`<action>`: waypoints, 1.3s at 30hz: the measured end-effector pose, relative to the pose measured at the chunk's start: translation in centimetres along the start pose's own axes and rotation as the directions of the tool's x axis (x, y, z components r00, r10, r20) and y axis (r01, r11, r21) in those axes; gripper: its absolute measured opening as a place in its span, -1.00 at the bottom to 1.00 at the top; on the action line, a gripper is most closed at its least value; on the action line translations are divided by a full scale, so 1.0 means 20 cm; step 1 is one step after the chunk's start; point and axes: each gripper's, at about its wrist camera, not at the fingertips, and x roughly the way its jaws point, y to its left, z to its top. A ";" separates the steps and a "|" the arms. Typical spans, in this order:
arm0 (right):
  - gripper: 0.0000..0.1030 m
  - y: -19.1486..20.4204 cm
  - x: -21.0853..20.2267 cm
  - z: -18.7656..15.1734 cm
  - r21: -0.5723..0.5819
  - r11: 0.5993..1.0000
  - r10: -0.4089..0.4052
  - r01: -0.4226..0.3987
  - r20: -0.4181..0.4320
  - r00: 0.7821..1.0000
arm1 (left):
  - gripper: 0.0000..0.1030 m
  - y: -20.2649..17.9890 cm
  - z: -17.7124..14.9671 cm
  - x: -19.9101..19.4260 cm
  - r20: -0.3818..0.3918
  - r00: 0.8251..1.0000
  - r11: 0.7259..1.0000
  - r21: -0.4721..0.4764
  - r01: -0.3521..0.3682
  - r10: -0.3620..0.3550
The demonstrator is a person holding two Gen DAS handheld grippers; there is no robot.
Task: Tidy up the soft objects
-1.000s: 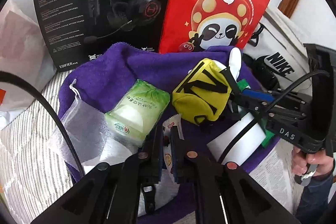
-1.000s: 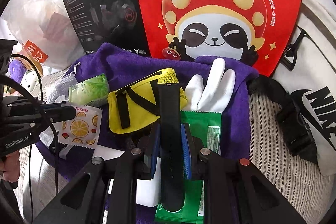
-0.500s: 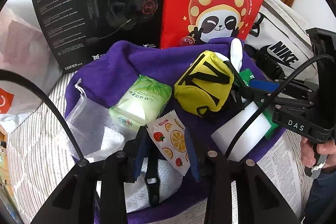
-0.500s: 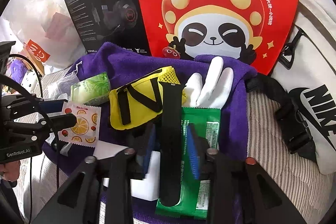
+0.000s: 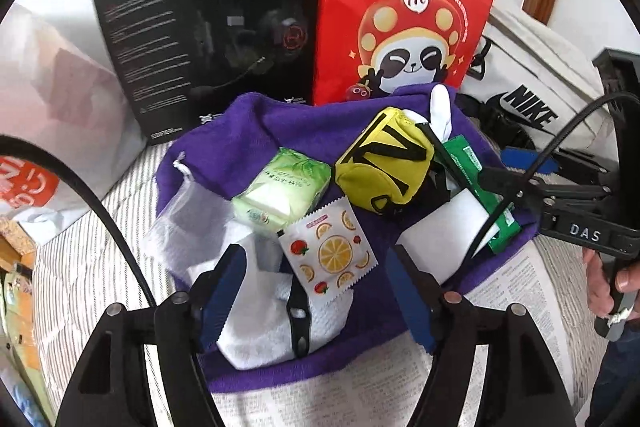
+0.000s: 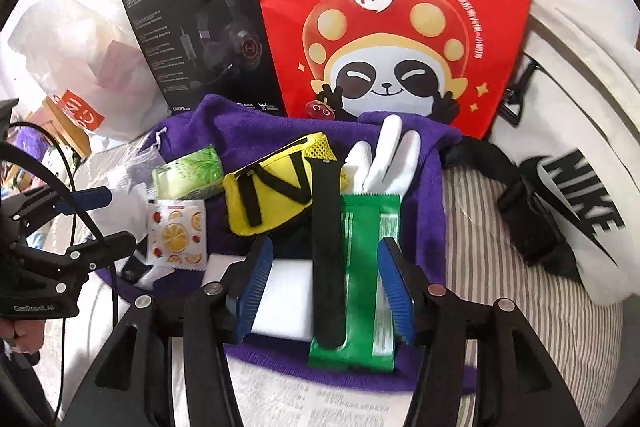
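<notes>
On the purple fleece towel [image 6: 248, 131], you let both items go: your left gripper [image 5: 316, 287] had just been opening, its jaws wide and empty, the crinkly fruit-printed foil sachet [image 5: 330, 249] lying flat between them, untouched. Your right gripper [image 6: 324, 287] had likewise been opening, about half spread, the matte black rubber strap [image 6: 328, 243] resting loose across the glossy green plastic packet [image 6: 362, 267], no longer pinched as a second ago. Both placements looked finished. Nearby sat the padded yellow fabric pouch [image 6: 276, 187] and limp white glove [image 6: 384, 159].
</notes>
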 end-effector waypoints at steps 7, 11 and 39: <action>0.58 0.09 -0.18 -0.07 0.010 0.999 -0.047 0.047 0.027 0.999 | 0.76 0.02 -0.05 -0.16 0.044 0.999 0.999 -0.032 -0.015 0.017; 0.80 0.13 -0.27 -0.13 0.038 0.997 -0.063 0.063 0.021 0.998 | 0.95 0.01 -0.10 -0.27 0.077 0.996 0.998 -0.051 -0.038 0.042; 1.00 0.24 -0.77 -0.44 0.120 0.985 -0.131 0.122 0.067 0.989 | 1.00 -0.18 -0.41 -0.81 0.170 0.969 0.976 -0.158 -0.151 0.178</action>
